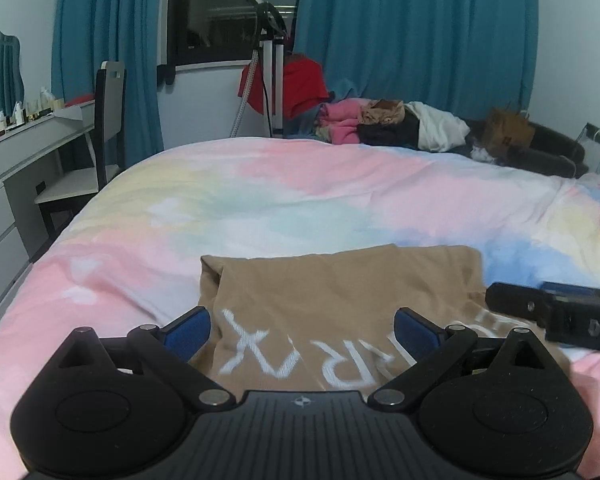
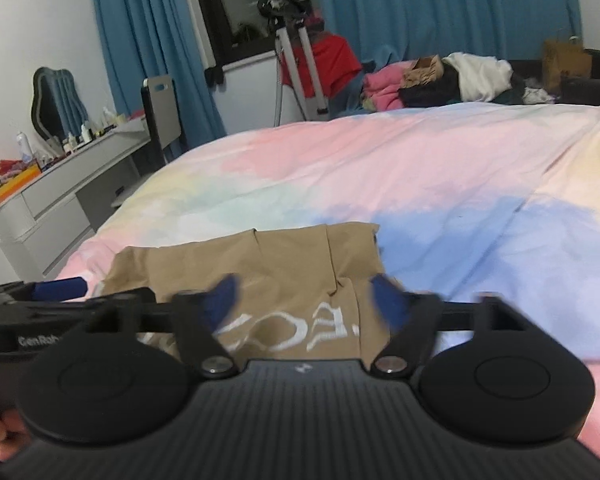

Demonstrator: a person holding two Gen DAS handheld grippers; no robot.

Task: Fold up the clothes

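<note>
Tan shirt (image 1: 340, 300) lies right under both my grippers on the pastel bedspread (image 1: 260, 200), white lettering up, already folded to a broad band whose long axis runs side to side across my view. My left gripper (image 1: 302, 326) hangs over its left half, jaws wide apart and holding nothing. My right gripper (image 2: 305, 302) hangs over the right half, jaws also spread wide and empty, blurred in its own view. Neither hand looks nearer; each has its own end. Beyond, the far folded edge faces the clothes pile (image 1: 396, 124).
</note>
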